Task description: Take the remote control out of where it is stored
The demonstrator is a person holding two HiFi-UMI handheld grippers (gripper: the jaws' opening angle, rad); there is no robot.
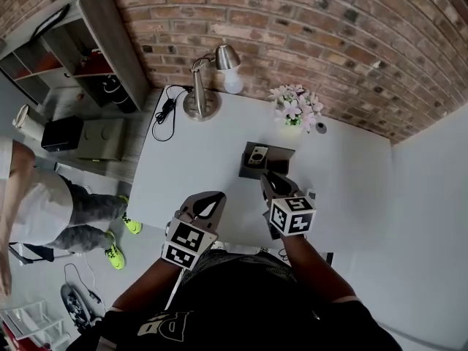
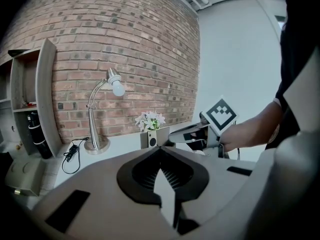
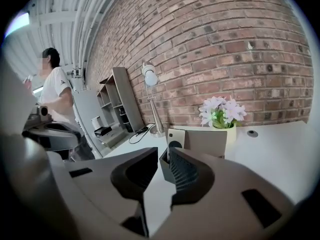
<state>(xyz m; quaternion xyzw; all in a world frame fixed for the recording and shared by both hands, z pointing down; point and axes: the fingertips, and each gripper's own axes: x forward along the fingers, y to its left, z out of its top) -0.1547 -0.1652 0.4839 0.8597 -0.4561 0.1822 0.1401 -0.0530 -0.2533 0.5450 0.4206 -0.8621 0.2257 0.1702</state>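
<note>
Nothing is out yet: the remote control stands in its holder, toward the tabletop's far edge. The right gripper, jaws slightly parted and empty, hovers just short of it. The left gripper is closed on nothing.

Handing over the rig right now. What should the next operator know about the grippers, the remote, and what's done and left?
Left gripper: jaws together, empty, held back near the table's front edge.
Right gripper: jaws slightly apart, gripping nothing, tips just in front of the holder.
Remote: standing upright in the holder, mid-table, in front of the flower pot.
Done: the approach only.
Left: close the right jaws on the remote and lift it clear of the holder.
</note>
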